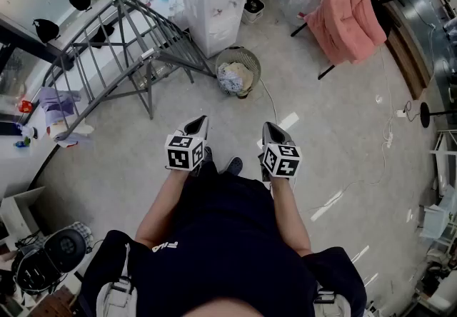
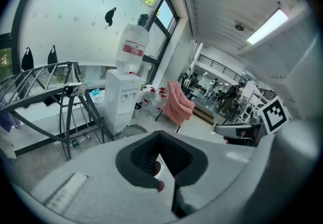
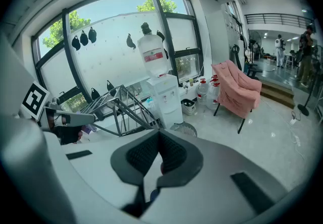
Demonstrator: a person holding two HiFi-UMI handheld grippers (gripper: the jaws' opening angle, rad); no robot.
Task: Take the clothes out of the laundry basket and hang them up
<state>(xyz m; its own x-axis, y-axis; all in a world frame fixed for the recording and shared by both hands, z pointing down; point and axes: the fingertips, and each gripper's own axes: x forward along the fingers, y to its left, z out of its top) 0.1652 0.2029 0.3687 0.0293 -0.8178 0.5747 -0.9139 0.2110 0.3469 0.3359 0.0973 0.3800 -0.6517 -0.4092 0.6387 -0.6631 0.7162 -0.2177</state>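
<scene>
Laundry basket (image 1: pixel 238 66) with clothes (image 1: pixel 232 80) sits ahead of my left gripper (image 1: pixel 199 123) and right gripper (image 1: pixel 270 128), well apart. Both jaws closed, holding nothing.

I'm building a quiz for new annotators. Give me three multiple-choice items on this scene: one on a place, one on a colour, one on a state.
1. The laundry basket stands:
A. on the floor beside the water dispenser
B. on a shelf
C. hanging from a gripper

2. The big draped cloth is:
A. blue
B. pink
C. green

3. The left gripper and right gripper are:
A. both shut and empty
B. both wide open
C. both shut on a shirt

Answers:
1 A, since the head view shows it on the floor next to the dispenser.
2 B, since it is plainly pink in all three views.
3 A, since each gripper view shows the jaws together with nothing between them.
</scene>
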